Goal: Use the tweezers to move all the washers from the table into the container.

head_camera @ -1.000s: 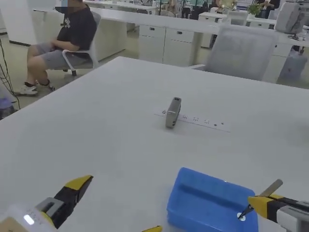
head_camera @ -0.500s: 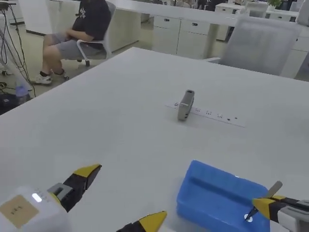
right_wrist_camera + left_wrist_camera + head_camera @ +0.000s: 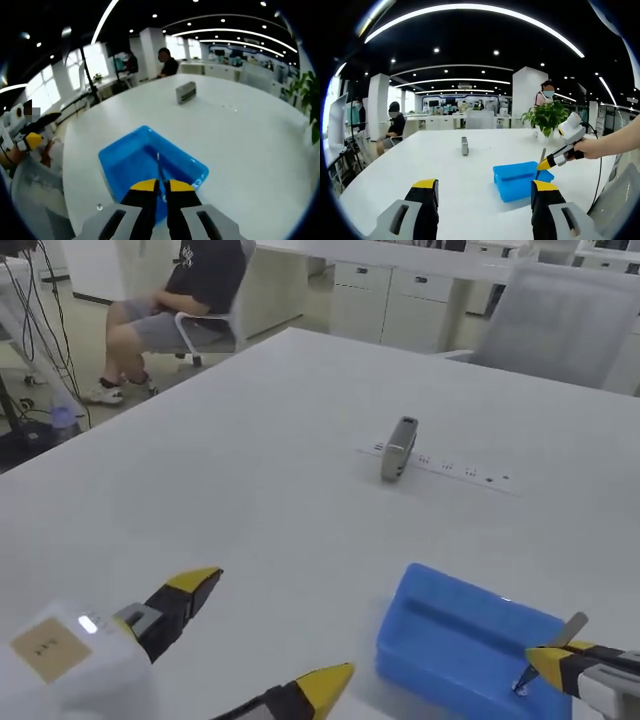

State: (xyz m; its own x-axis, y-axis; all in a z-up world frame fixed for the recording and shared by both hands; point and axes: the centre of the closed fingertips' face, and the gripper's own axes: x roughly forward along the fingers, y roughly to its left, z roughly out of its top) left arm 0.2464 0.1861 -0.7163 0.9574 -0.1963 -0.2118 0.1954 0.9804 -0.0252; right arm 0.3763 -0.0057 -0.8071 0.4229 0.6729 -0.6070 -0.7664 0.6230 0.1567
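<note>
One blue container [image 3: 455, 635]. One tweezers [image 3: 159, 167], clamped in right gripper [image 3: 160, 186], tips over container; left gripper [image 3: 483, 185] wide open, empty.

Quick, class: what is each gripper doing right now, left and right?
Left gripper: open, holding nothing.
Right gripper: shut on the tweezers, above the blue container.

container [image 3: 440, 635] cut by bottom edge | tweezers [image 3: 573, 626] tip too small (its hold unclear)

Office: white desks [image 3: 250, 470], swivel chairs [image 3: 560, 325]
</note>
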